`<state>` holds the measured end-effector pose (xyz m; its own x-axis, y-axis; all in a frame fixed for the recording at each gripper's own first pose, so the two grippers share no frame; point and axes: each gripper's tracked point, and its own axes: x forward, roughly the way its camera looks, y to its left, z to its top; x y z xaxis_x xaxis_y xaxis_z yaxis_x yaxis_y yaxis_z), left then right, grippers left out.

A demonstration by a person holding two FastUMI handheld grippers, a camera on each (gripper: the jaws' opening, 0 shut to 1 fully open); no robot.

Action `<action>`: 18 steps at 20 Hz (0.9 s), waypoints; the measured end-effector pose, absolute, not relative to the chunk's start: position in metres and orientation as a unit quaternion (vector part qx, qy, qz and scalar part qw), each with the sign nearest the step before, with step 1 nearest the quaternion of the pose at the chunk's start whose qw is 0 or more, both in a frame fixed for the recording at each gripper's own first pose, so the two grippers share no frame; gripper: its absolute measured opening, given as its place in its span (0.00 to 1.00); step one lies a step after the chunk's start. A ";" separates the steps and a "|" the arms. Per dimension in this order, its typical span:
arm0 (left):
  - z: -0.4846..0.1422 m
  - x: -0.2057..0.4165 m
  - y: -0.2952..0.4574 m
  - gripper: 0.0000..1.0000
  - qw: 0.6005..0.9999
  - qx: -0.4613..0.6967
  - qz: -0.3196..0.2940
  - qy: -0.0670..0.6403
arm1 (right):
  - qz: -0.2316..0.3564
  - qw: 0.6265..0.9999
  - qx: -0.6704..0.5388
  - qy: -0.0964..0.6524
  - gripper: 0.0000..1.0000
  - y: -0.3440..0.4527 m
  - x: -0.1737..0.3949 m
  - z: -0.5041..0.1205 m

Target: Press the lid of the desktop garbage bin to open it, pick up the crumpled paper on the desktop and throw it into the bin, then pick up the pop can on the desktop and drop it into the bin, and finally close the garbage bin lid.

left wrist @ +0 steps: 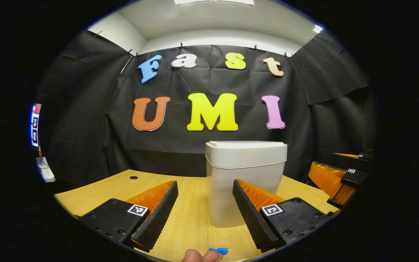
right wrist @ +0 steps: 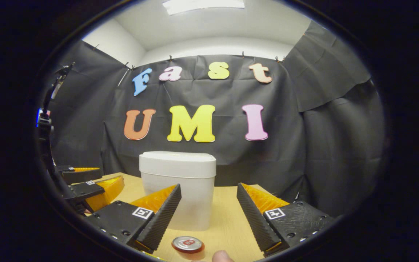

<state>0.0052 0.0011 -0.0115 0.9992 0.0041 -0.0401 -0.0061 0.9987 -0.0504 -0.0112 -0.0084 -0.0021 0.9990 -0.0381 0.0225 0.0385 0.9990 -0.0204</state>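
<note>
Bin [left wrist: 246,182] upright mid-desk, lid [left wrist: 246,145] down, not yet pressed. Pop can [right wrist: 187,245] seen just before right gripper [right wrist: 208,214]; blue paper [left wrist: 218,250] below left gripper [left wrist: 205,211]. Both spread, nothing held. Risk judged: off-centre press could tip light bin.

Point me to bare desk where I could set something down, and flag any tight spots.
Free: the desk left of the bin, out to the round cable hole; also the strip right of the bin in the right gripper view. Crowded: the near edge, where the blue crumpled paper and the pop can lie beneath the left gripper and right gripper.
</note>
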 end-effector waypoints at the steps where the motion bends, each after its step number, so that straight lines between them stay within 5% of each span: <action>1: -0.010 0.006 0.002 0.97 1.000 -0.024 0.002 0.018 | -0.020 1.000 -0.009 -0.011 0.95 -0.009 -0.011 -0.002; 18: -0.005 0.000 -0.001 0.97 1.000 -0.011 -0.003 0.010 | -0.023 1.000 -0.010 -0.007 0.95 -0.005 -0.012 -0.005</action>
